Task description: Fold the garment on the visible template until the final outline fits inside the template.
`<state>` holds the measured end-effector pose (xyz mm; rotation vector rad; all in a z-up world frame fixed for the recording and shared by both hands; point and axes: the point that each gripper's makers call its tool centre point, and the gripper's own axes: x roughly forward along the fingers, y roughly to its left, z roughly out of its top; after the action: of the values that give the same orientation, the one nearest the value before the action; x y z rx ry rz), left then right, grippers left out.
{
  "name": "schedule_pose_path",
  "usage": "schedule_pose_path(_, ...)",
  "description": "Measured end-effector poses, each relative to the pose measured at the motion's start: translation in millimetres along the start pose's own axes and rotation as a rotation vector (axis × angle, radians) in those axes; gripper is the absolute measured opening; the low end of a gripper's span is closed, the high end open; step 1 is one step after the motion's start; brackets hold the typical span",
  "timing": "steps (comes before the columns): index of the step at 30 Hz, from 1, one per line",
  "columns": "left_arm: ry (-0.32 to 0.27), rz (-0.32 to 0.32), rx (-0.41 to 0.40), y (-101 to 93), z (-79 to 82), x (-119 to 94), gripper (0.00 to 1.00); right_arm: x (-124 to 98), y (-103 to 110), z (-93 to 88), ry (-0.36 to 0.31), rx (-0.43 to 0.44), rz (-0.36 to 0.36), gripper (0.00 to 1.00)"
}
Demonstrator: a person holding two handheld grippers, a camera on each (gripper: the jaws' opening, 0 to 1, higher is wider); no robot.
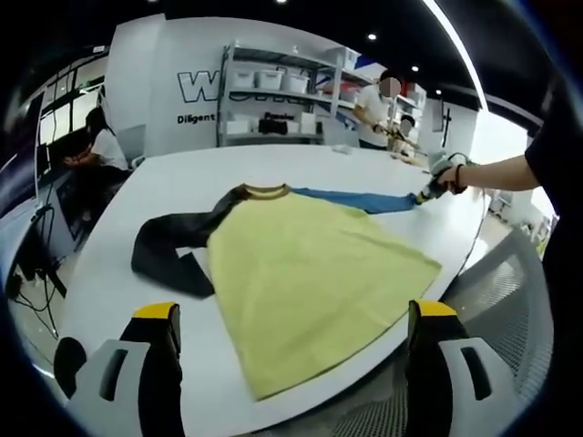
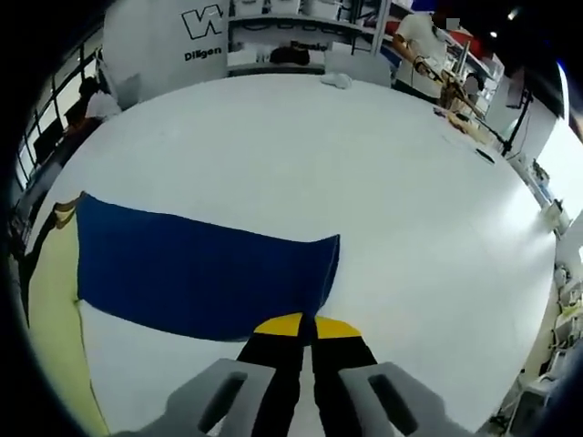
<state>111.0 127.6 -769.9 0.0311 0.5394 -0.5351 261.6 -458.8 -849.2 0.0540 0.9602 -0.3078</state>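
So the yellow long-sleeved shirt with one black and one blue sleeve (image 1: 310, 273) is lying flat on the big white round table (image 1: 182, 182), hem toward the near edge, black sleeve (image 1: 168, 246) bent back on itself. The left gripper (image 1: 291, 319) hovers over the hem with its yellow-tipped jaws spread wide. The right gripper (image 2: 301, 326) has its jaws pressed together, pinching the cuff edge of the blue sleeve (image 2: 200, 269), stretched out flat.

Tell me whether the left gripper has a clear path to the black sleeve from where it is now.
Probably yes. The left gripper is open above the shirt's yellow hem, and the black sleeve lies flat on the white table ahead with nothing in between.
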Motion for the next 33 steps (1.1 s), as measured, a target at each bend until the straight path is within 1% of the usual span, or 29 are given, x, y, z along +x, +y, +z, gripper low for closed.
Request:
schedule_pose_path(2,0.0,-0.01,0.003,-2.3,0.0,0.0,0.99,-3.0,1.4,3.1,-0.006,0.022,0.006,0.0)
schedule_pose_path(6,-0.007,-0.015,0.002,-2.9,1.2,-0.2,0.99,-9.9,7.3,6.8,-0.009,0.017,0.009,0.0)
schedule_pose_path(7,-0.01,-0.015,0.0,-3.0,1.7,-0.6,0.99,-13.3,13.1,9.4,-0.011,0.011,0.019,0.0)
schedule_pose_path(10,-0.015,-0.017,-0.006,-2.9,2.5,-0.5,0.99,-17.7,25.2,15.7,-0.02,0.029,0.056,0.0)
schedule_pose_path(11,-0.014,-0.02,-0.005,-3.5,2.2,-0.3,0.99,-20.5,32.0,18.1,-0.011,0.037,0.067,0.0)
schedule_pose_path(12,-0.013,-0.022,-0.004,-3.9,2.2,-0.2,0.99,-21.3,33.3,18.9,-0.01,0.038,0.066,0.0)
schedule_pose_path(18,-0.027,-0.024,-0.015,-3.7,4.3,-0.9,0.99,-30.3,65.3,29.8,-0.032,0.032,0.107,0.0)
schedule_pose_path(19,-0.031,-0.024,-0.019,-3.7,4.8,-1.1,0.99,-32.5,77.2,33.3,-0.04,0.024,0.129,0.0)
schedule_pose_path(21,-0.034,-0.025,-0.019,-4.2,5.3,-1.3,0.99,-35.7,89.9,37.3,-0.049,0.017,0.15,0.0)
schedule_pose_path(23,-0.033,-0.027,-0.015,-4.9,5.2,-1.3,0.99,-41.2,110.0,43.9,-0.064,0.004,0.186,0.0)
schedule_pose_path(24,-0.033,-0.027,-0.014,-5.0,5.2,-1.3,0.99,-42.0,113.5,45.5,-0.067,0.003,0.192,0.0)
schedule_pose_path(25,-0.033,-0.027,-0.016,-5.0,5.3,-1.3,0.99,-45.4,127.2,49.8,-0.075,-0.005,0.218,0.0)
schedule_pose_path(31,-0.04,-0.027,-0.025,-4.0,6.3,-1.7,0.99,-57.4,174.8,63.1,-0.101,-0.04,0.306,0.0)
schedule_pose_path(33,-0.038,-0.033,-0.025,-5.1,6.0,-1.8,0.99,-62.1,191.7,65.2,-0.098,-0.054,0.338,0.0)
